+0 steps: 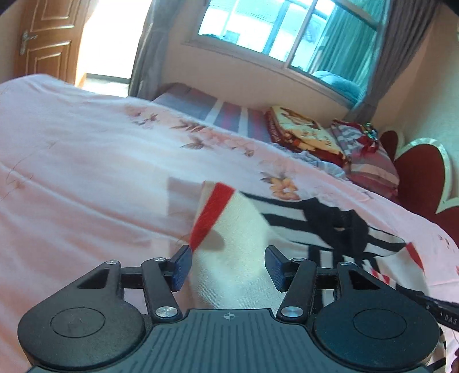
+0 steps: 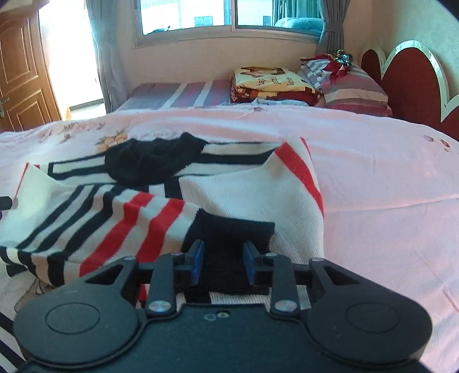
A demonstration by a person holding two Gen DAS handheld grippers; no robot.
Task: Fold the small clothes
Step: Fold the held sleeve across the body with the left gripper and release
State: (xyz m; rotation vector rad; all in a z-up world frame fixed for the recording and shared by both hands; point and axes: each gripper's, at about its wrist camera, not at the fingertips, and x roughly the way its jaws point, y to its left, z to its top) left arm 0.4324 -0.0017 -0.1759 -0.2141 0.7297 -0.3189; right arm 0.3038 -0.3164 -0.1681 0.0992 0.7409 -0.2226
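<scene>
A small white knit sweater (image 2: pixel 229 189) with red and black stripes and a black collar (image 2: pixel 152 163) lies rumpled on the pink bed cover (image 2: pixel 373 160). My right gripper (image 2: pixel 223 262) is open, its blue fingers either side of the sweater's black cuff (image 2: pixel 229 229). In the left wrist view the same sweater (image 1: pixel 238 235) lies under my left gripper (image 1: pixel 228 265), which is open over a white part near a red-edged corner (image 1: pixel 212 209). Cloth lies between both pairs of fingers, ungripped.
The pink flowered cover (image 1: pixel 86 160) spreads wide to the left. Folded blankets (image 2: pixel 272 83) and striped pillows (image 2: pixel 352 86) lie at the red headboard (image 2: pixel 413 83). A window (image 2: pixel 229 14) and a wooden door (image 2: pixel 20 71) stand beyond the bed.
</scene>
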